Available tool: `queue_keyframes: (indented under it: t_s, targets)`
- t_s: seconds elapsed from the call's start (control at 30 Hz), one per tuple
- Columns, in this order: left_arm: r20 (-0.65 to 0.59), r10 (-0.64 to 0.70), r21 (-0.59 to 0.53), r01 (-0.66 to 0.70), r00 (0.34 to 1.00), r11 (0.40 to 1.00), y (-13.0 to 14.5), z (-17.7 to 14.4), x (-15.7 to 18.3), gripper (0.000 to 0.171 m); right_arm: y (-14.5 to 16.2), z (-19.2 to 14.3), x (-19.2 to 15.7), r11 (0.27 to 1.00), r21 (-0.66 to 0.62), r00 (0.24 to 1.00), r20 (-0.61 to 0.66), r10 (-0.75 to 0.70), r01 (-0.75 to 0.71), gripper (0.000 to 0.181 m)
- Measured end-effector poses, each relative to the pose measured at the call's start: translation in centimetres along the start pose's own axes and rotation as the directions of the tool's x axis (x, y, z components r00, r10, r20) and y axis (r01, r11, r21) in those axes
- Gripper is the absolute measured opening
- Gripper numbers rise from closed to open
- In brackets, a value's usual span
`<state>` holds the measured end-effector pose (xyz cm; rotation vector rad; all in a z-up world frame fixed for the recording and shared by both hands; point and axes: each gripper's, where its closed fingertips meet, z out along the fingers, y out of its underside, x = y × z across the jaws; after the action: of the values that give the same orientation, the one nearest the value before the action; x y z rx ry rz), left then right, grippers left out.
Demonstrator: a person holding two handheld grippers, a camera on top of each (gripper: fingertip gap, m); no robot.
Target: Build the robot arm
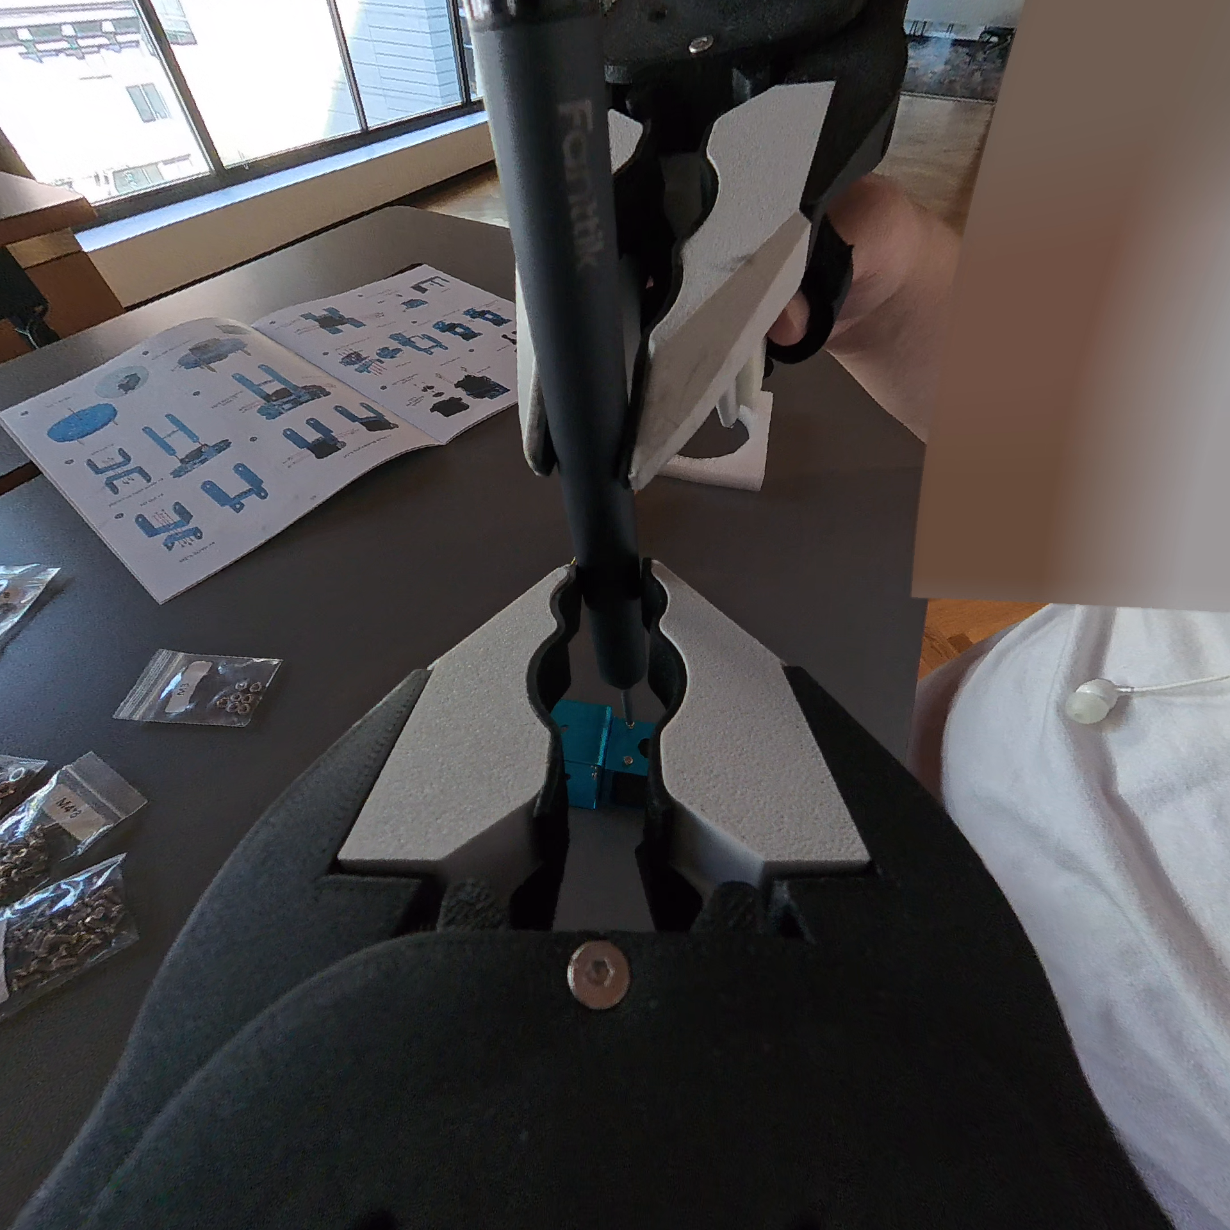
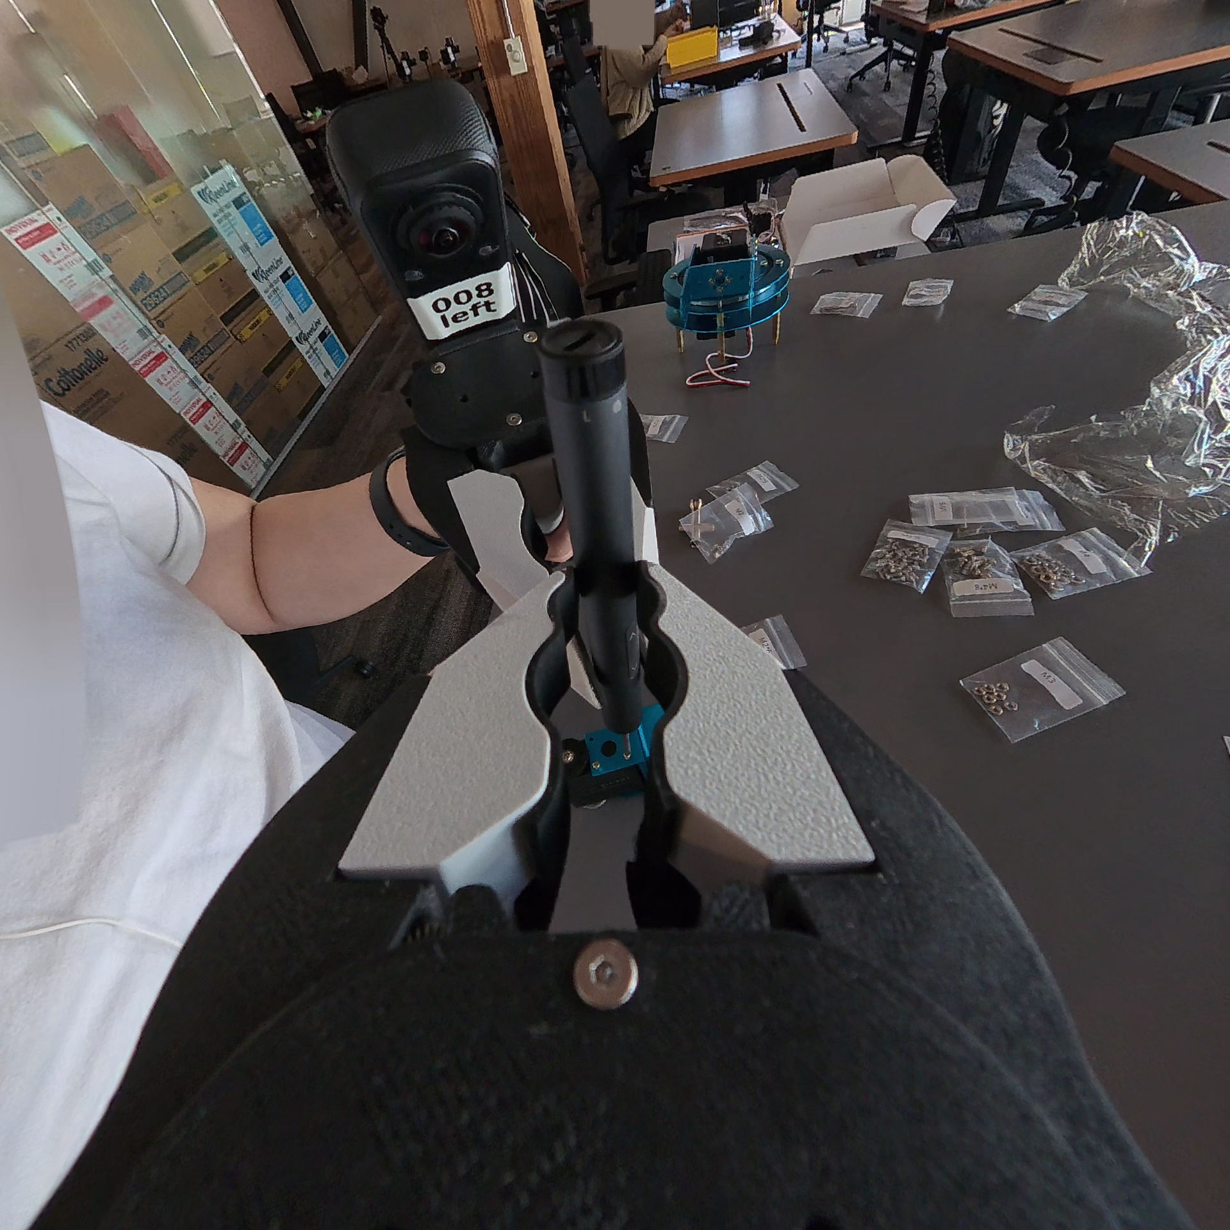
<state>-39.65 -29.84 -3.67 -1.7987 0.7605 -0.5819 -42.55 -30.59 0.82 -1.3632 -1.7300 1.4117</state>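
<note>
Pinching the dark screwdriver [image 2: 592, 532] in the right gripper [image 2: 607, 586], bit down on the blue bracket [image 1: 596, 759] that the left gripper [image 1: 611, 589] jaws clamp over the dark table [image 2: 865, 832]

An open-plan office doubling as an assembly workspace: rows of desks [image 2: 752, 126] and office chairs [image 2: 872, 63] at 12 o'clock, stacked cartons [image 2: 160, 279] behind glass at 10, large windows [image 1: 219, 86].
</note>
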Motion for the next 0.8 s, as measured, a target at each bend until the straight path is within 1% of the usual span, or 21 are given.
queue_keyframes:
  t_s: [0.23, 0.5, 0.53, 0.6, 0.67, 0.73, 0.77, 0.8]
  targets:
    - [-0.011, -0.021, 0.006, 0.021, 1.000, 1.000, 0.1, 0.0, 0.1, 0.016, 0.1, 0.1, 0.0, 1.000, -0.003, 1.000, 0.011, 0.012, -0.012, 0.016]
    - [0.000, -0.001, 0.010, 0.001, 1.000, 1.000, 0.1, 0.0, 0.2, 0.016, 0.2, 0.0, -0.2, 1.000, 0.006, 1.000, 0.002, -0.011, 0.011, 0.016]
    - [-0.003, 0.001, 0.008, -0.001, 1.000, 1.000, 0.1, 0.0, 0.3, 0.017, 0.2, 0.0, -0.3, 1.000, 0.006, 1.000, 0.001, -0.012, 0.012, 0.016]
    - [-0.007, 0.011, 0.013, -0.011, 1.000, 1.000, -0.1, -0.5, 0.3, 0.026, 0.2, -0.1, -0.2, 1.000, 0.004, 1.000, -0.007, -0.016, 0.016, 0.016]
    - [0.004, 0.013, 0.055, -0.013, 1.000, 0.998, -1.0, -1.9, -0.1, 0.034, 0.2, -0.1, -0.2, 1.000, 0.003, 1.000, -0.008, -0.016, 0.016, 0.016]
    - [0.008, -0.022, 0.171, 0.020, 1.000, 0.985, -3.4, -3.7, -0.7, 0.039, 0.2, -0.1, -0.2, 1.000, 0.004, 1.000, -0.005, -0.016, 0.016, 0.017]
    - [-0.018, -0.050, 0.227, 0.053, 0.999, 0.972, -4.8, -4.4, -0.7, 0.042, 0.2, -0.1, -0.3, 1.000, 0.005, 1.000, -0.004, -0.018, 0.018, 0.017]
    - [-0.039, -0.079, 0.259, 0.086, 0.996, 0.962, -6.0, -4.9, -0.8, 0.044, 0.2, -0.1, -0.3, 1.000, 0.006, 1.000, -0.004, -0.021, 0.021, 0.016]
